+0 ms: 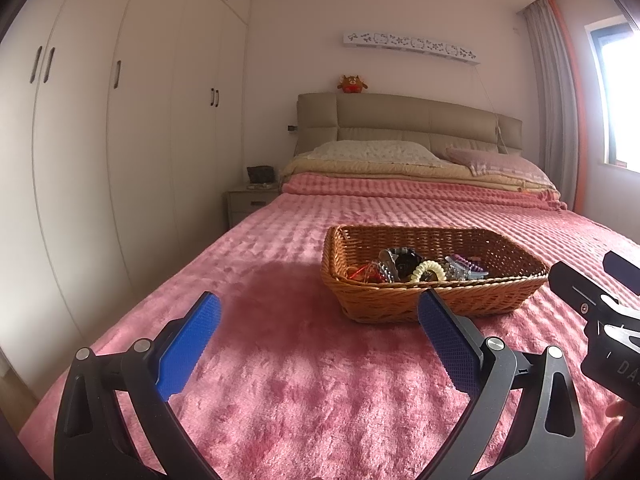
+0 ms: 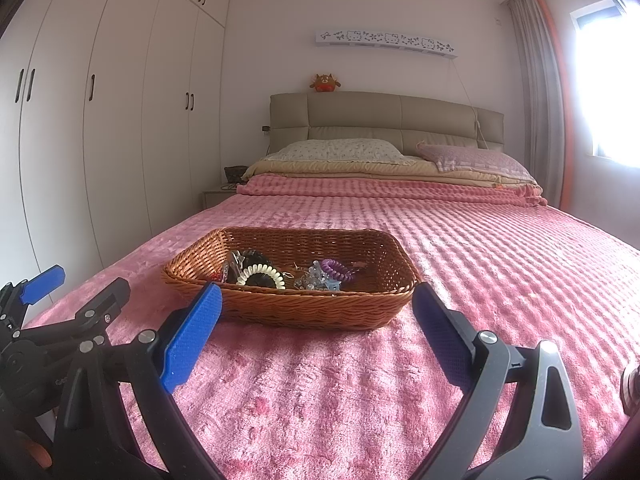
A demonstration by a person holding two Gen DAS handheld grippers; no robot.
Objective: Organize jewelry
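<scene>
I had both tools held low over the near end of the pink blanket (image 2: 500, 248), side by side and aimed up the bed. The left gripper (image 1: 320, 320) stood wide apart with nothing between its blue pads, and the right gripper (image 2: 316, 312) was spread just as wide and equally empty. I judged that width suited small, loose pieces: open jaws could drop over a hair tie without a second adjustment.

The wicker basket (image 2: 320, 312) sat on the blanket just beyond the right gripper's tips, squarely ahead of it, and to the right of the left gripper's line. All the jewelry I could see lay inside it, gathered toward the near wall: a cream coil tie (image 2: 260, 274), a purple coil tie (image 2: 338, 270), a clear-and-blue clip cluster (image 2: 318, 280) and some dark pieces at the left that I could not make out. Something red (image 1: 360, 272) showed at the left end from the left view. None of it lay on the blanket. That fitted either a heap waiting to be sorted out or pieces already gathered in; I could not say which.

The basket's near wall stood between the pads and the pile, so any reach would have to go over the rim. The pieces overlapped, which risked lifting two at once. Wardrobe doors (image 2: 120, 120) lined the left side, pillows (image 2: 340, 150) and a headboard lay far off, well clear.
</scene>
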